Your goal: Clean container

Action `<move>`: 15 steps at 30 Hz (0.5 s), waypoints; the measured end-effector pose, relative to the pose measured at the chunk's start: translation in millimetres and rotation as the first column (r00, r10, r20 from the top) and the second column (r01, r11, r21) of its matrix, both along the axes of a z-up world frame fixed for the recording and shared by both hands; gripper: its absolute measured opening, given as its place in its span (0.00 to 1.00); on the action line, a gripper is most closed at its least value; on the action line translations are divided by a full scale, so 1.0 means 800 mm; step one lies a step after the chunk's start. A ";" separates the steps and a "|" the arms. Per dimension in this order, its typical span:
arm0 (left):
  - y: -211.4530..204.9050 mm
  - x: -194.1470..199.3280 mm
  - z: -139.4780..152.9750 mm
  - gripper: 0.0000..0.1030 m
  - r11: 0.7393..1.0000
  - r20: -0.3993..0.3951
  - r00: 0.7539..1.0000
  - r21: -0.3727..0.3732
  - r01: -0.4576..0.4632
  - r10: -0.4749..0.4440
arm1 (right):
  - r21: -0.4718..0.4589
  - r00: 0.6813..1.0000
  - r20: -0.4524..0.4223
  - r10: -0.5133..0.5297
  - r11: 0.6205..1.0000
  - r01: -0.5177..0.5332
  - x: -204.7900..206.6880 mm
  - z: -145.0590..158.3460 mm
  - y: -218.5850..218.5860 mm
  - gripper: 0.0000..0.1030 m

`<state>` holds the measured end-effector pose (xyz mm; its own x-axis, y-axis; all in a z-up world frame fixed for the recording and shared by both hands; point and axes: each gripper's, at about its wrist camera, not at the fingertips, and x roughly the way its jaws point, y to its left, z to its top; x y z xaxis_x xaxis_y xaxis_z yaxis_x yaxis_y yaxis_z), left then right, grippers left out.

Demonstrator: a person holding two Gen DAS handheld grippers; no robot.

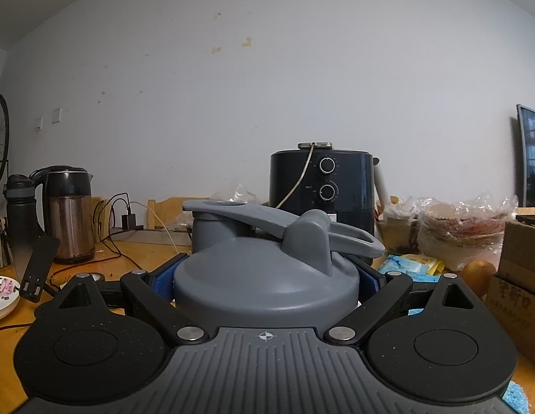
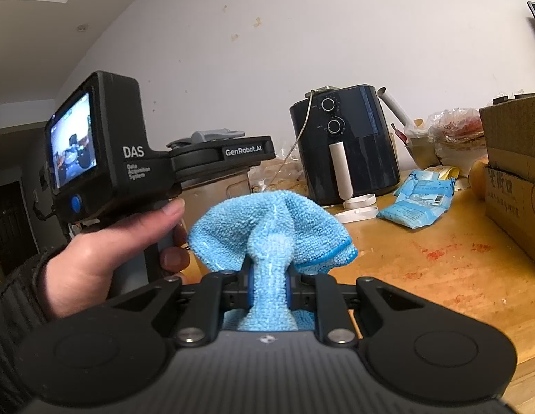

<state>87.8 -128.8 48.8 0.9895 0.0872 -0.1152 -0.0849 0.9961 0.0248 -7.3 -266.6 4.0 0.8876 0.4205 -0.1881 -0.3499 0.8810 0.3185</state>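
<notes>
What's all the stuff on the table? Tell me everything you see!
container lid: one, grey, between left gripper's pads
cloth: one, light blue, pinched in right gripper
air fryer: one, dark blue, back by wall
kettle: one, steel and black, far left
dark bottle: one, beside kettle
blue packets: a few, right of fryer
cardboard box: one, brown, far right
table: one, wooden, red stains
left gripper: black, clamps lid
right gripper: black, shut on cloth
hand: one, holding left gripper's handle
</notes>
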 end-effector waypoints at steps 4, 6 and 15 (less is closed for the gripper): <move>0.002 -0.001 -0.001 0.93 1.000 0.007 1.000 0.003 0.018 -0.018 | -0.001 1.000 -0.006 0.007 1.000 -0.007 0.002 0.000 0.002 0.12; 0.007 0.000 -0.002 0.93 0.999 0.010 0.999 0.001 0.047 -0.047 | -0.003 1.000 -0.005 0.011 1.000 -0.011 0.003 -0.001 0.004 0.12; 0.029 -0.001 -0.008 0.93 0.980 0.035 0.980 0.003 0.198 -0.198 | -0.001 1.000 -0.013 0.012 1.000 -0.012 0.006 -0.005 0.005 0.12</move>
<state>87.3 -105.5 42.7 0.9906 -0.1109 -0.0802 0.1132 0.9933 0.0251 -2.7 -263.0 0.3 0.8800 0.4309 -0.1998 -0.3564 0.8771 0.3219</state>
